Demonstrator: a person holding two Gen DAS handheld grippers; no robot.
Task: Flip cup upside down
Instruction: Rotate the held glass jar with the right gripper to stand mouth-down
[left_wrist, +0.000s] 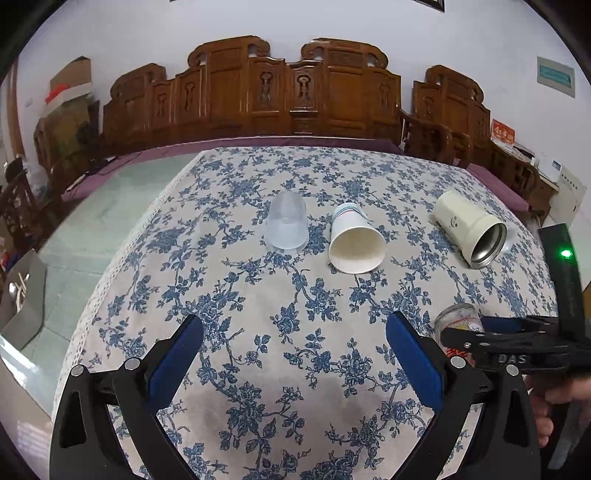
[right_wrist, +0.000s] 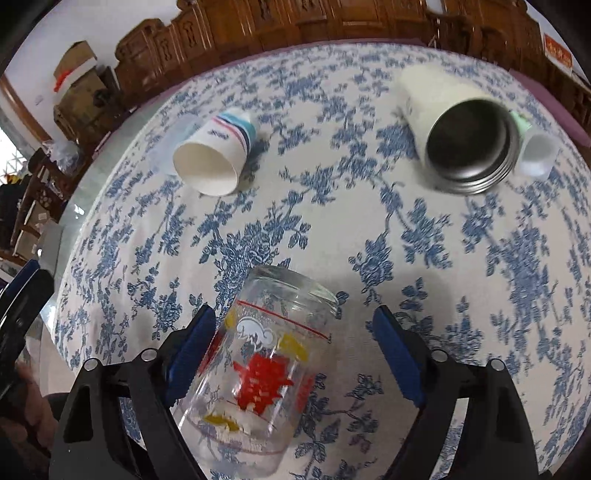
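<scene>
Blue-padded jaws of the left gripper (left_wrist: 295, 350) fill the lower frame of the left wrist view, spread wide with nothing between them, above the floral counter (left_wrist: 258, 295). At mid frame a clear plastic cup (left_wrist: 287, 227) stands mouth down; a paper cup (left_wrist: 354, 240) and a cream thermos (left_wrist: 471, 229) lie on their sides.

Right wrist view: the right gripper (right_wrist: 295, 347) has its jaws wide apart around a printed glass cup (right_wrist: 258, 369), at lower centre. Its left pad touches the glass; the right pad stands clear. Whether the cup rests on the counter cannot be told.
</scene>
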